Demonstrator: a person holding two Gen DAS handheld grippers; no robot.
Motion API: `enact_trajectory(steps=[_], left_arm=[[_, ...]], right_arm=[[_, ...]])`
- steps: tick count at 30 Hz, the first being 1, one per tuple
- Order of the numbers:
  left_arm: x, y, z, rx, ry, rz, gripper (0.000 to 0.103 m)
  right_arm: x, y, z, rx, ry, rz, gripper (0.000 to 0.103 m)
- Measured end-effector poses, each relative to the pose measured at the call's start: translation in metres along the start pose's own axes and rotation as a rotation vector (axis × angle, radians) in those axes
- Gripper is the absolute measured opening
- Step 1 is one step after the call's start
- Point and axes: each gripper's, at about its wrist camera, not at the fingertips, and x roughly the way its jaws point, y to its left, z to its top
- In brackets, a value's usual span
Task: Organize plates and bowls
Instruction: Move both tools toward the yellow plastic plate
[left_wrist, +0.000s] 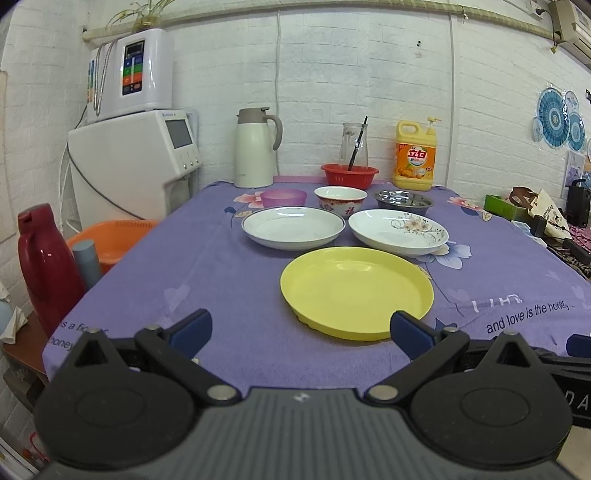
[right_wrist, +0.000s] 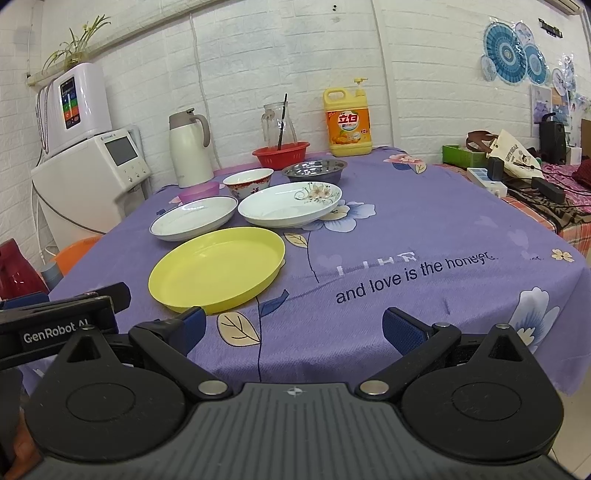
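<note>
1. Far left on the purple tablecloth (left_wrist: 229, 280), a small purple bowl (left_wrist: 283, 197) sits just behind the blue-rimmed white plate (left_wrist: 293, 227); neither is touched.
2. My left gripper (left_wrist: 301, 330) hovers at the near edge, jaws spread wide and empty, the yellow plate (left_wrist: 356, 290) directly ahead of it.
3. At centre, the red-patterned bowl (left_wrist: 340, 199) stands in the far row, the floral plate (left_wrist: 398, 230) in front of it, the steel bowl (left_wrist: 402, 201) further right.
4. My right gripper (right_wrist: 293, 326) waits over bare cloth to the right of the yellow plate, jaws likewise released.
5. I judge nothing stacked yet: sorting is at its start. Next I would close on a plate rim, gripping thin and low.
</note>
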Motion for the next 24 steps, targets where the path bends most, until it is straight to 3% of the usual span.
enact_trajectory(steps=[5,11,17,24], left_arm=[[0.014,0.001,-0.002,-0.001,0.016,-0.012,0.102],[0.053,0.005,-0.011,-0.048,0.149,-0.049,0.102],[0.078,0.011,-0.007,-0.088,0.191,-0.078,0.102],[0.113,0.029,0.014,-0.126,0.232,-0.067,0.102]], right_arm=[[0.006,-0.001,-0.001,0.000,0.015,0.014,0.103],[0.027,-0.007,-0.012,0.004,0.085,0.009,0.103],[0.049,-0.014,-0.014,0.013,0.152,0.002,0.103],[0.064,-0.022,0.009,0.041,0.133,0.002,0.103]])
